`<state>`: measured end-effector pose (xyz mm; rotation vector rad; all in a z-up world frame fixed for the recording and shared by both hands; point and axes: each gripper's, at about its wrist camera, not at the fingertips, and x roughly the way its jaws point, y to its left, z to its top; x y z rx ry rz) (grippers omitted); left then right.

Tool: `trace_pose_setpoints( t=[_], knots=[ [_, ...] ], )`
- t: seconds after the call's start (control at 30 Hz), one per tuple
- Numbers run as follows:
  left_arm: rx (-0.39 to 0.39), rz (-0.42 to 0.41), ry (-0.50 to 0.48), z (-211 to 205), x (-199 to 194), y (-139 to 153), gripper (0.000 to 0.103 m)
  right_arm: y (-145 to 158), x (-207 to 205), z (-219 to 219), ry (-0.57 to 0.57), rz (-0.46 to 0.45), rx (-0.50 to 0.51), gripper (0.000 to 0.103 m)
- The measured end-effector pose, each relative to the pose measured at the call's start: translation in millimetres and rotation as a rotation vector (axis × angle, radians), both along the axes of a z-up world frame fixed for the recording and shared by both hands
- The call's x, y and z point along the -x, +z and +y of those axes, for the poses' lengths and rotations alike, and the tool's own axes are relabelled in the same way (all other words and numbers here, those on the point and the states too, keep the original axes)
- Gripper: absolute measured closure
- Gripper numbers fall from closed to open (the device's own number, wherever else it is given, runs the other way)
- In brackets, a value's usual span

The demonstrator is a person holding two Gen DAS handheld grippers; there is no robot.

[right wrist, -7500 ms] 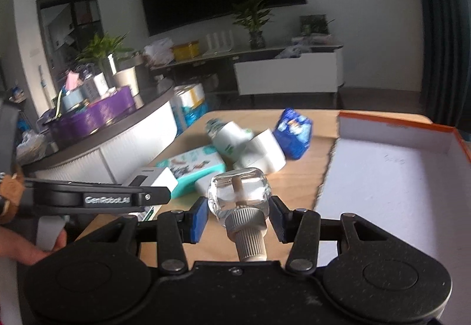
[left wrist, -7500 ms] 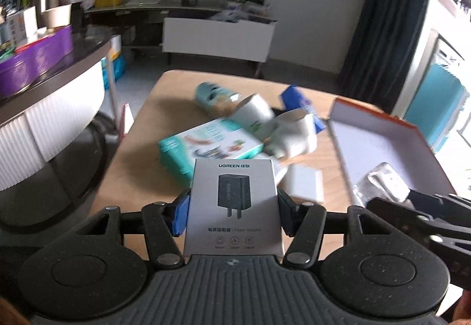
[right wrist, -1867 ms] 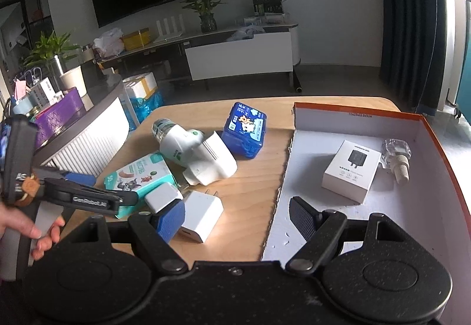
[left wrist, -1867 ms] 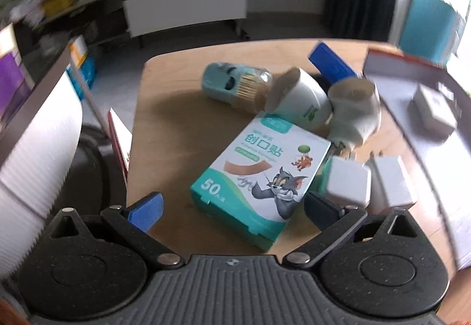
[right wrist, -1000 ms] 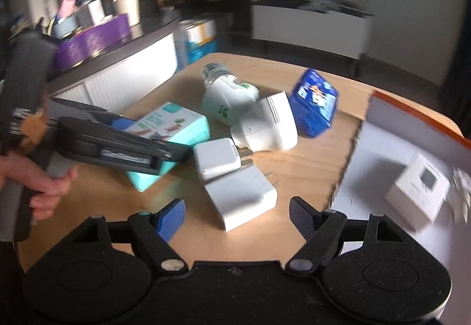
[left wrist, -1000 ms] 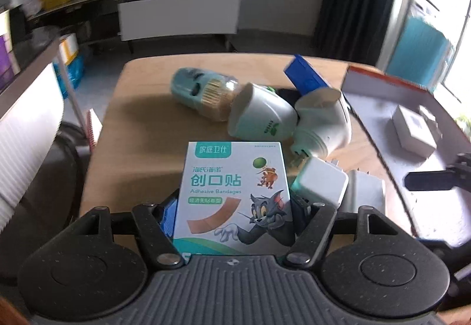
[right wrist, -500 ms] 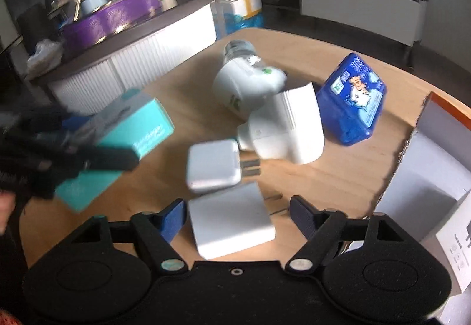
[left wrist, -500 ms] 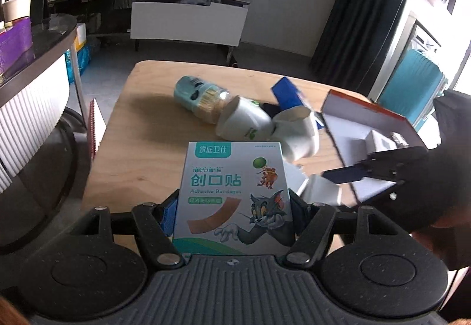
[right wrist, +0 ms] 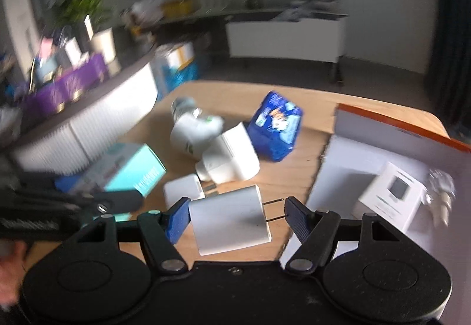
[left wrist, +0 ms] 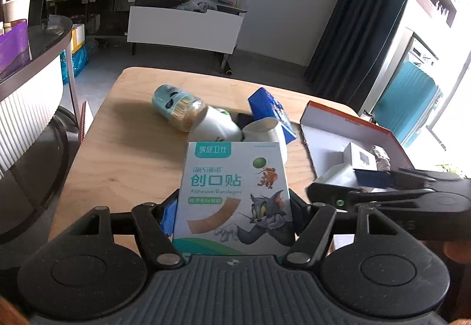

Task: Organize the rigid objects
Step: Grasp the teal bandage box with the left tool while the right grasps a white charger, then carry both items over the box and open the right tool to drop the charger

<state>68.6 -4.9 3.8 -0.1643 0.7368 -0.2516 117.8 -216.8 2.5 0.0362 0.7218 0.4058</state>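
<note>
My left gripper (left wrist: 232,207) is shut on a teal and white adhesive bandage box (left wrist: 234,192) and holds it above the wooden table (left wrist: 123,142). My right gripper (right wrist: 235,214) is closed around a white plug charger (right wrist: 229,220), its prongs touching the right finger, and the charger is lifted off the table. The right gripper also shows in the left wrist view (left wrist: 368,186), with the white charger in it, over the orange-edged white box (left wrist: 326,154). In that box lie a white charger carton (right wrist: 391,195) and a clear knob (right wrist: 441,189).
On the table lie a toothpick jar (left wrist: 176,104), two white plug-in devices (right wrist: 226,163), a blue packet (right wrist: 275,126) and another white charger (right wrist: 182,189). A curved white counter (right wrist: 88,125) stands to the left.
My right gripper has closed on the white charger and lifted it toward the box. My left gripper has raised the bandage box higher off the table.
</note>
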Motion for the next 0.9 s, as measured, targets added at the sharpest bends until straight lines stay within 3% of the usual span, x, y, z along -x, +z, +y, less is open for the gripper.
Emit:
trace_pose_setpoints(
  t=[0.4,0.9],
  knots=[
    [-0.008,-0.038,0.006,-31,3,19,0.032,28,27,-30,-0.201,-0.05,0.015,0.019],
    [-0.006,-0.038,-0.093,-77,7,27,0.032,34,52,-70,-0.351,-0.022,0.065,0.019]
  ],
)
